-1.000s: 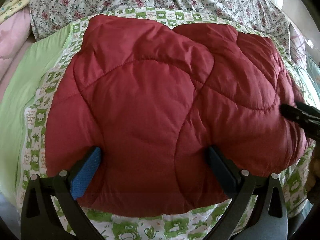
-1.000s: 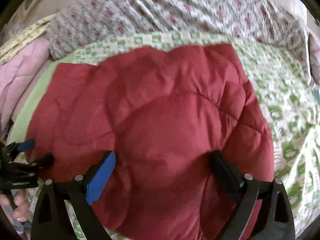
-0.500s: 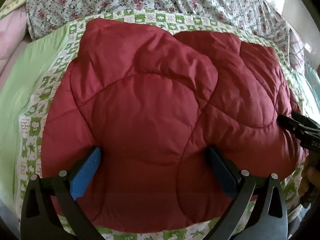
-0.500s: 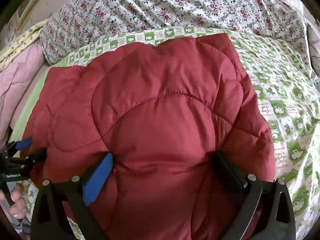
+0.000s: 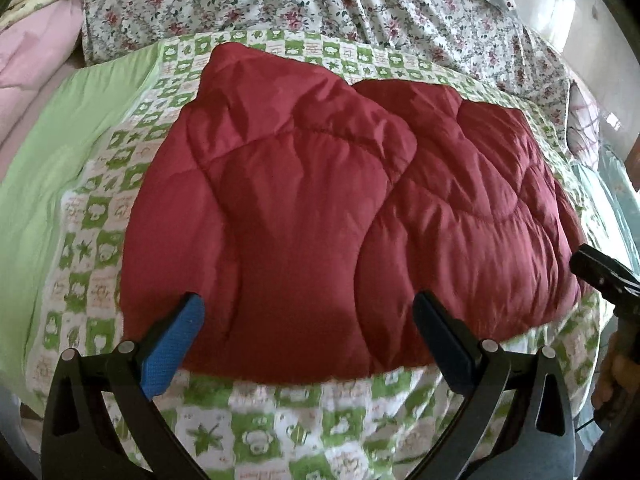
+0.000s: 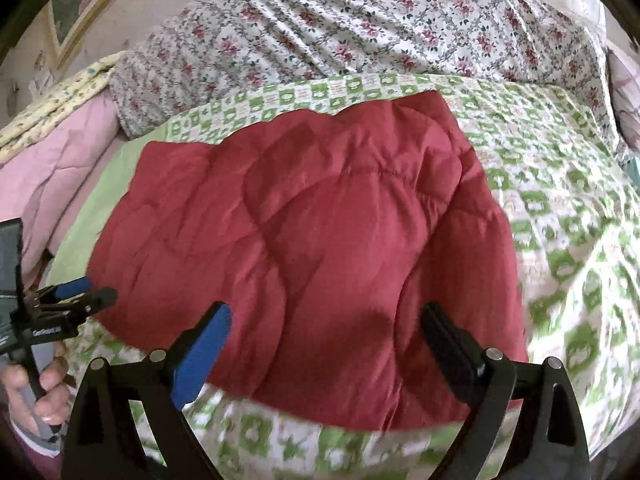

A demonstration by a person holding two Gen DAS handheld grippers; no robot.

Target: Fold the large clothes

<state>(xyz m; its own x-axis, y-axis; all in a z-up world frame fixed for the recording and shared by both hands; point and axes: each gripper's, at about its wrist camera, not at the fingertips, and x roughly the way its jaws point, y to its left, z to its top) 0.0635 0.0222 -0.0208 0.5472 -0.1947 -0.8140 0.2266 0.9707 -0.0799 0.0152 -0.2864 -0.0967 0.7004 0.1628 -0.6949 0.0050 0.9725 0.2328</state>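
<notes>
Looks like between folds: red quilted jacket (image 5: pixel 340 216) lying bunched on the green checked bedspread (image 5: pixel 248 420), left hand-held gripper (image 5: pixel 308 340) and right hand-held gripper (image 6: pixel 326 344) both spread wide, empty. Next up, probably pinching the near hem for another fold.

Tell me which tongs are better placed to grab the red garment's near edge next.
Marginally right: both are open, but the red garment reaches deeper between the right tongs than between the left tongs.
</notes>
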